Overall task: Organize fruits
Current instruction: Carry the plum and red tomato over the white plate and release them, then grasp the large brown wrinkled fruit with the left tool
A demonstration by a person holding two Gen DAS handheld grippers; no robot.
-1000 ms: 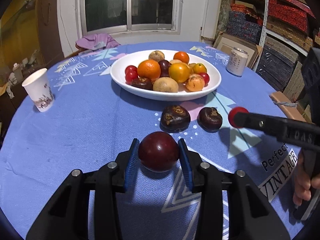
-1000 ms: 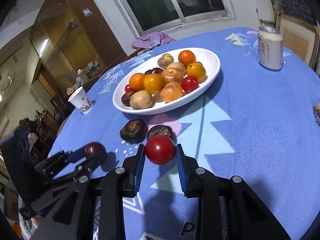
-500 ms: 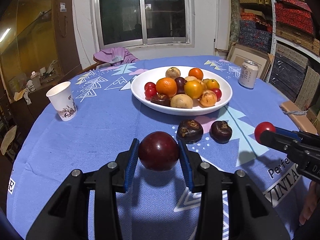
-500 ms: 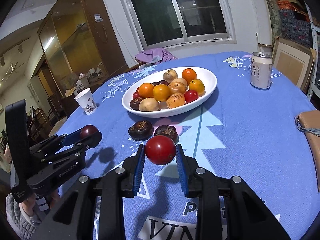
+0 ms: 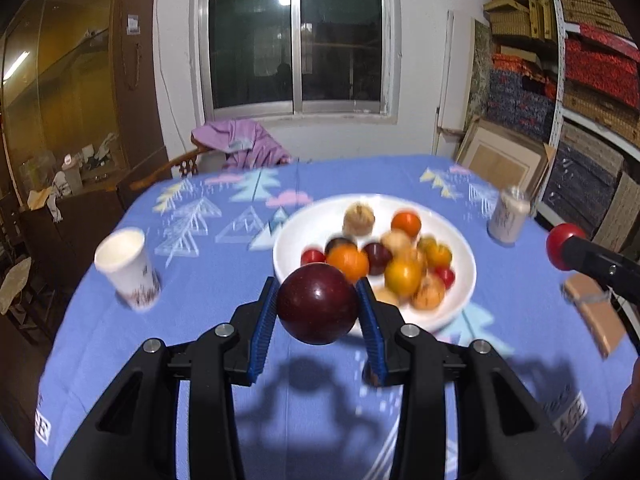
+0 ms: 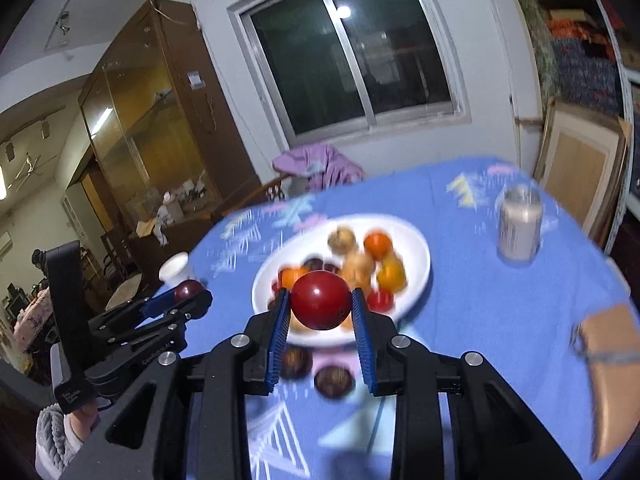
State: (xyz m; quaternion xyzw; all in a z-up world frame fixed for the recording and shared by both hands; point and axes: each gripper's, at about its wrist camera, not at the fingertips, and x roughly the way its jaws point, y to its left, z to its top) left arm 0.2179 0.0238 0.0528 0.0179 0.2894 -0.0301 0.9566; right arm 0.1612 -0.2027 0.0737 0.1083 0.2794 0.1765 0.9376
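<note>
My left gripper (image 5: 318, 304) is shut on a dark red plum (image 5: 317, 303), held in the air above the blue tablecloth in front of the white bowl (image 5: 464, 256). My right gripper (image 6: 320, 307) is shut on a bright red tomato (image 6: 321, 300), also lifted, with the white bowl (image 6: 418, 248) of several oranges, tomatoes and brown fruits behind it. Two dark brown fruits (image 6: 334, 380) lie on the cloth under the right gripper. In the left wrist view the right gripper's tomato (image 5: 562, 246) shows at the right edge; in the right wrist view the left gripper's plum (image 6: 188, 290) shows at the left.
A paper cup (image 5: 126, 270) stands at the left of the round table (image 5: 200, 360). A drink can (image 6: 519, 226) stands to the right of the bowl. A brown box (image 6: 614, 376) lies at the table's right edge. A chair with purple cloth (image 5: 240, 146) is behind the table.
Both grippers have risen off the table with their fruits still gripped. The bowl and the two dark fruits now sit lower and partly behind the held fruits.
</note>
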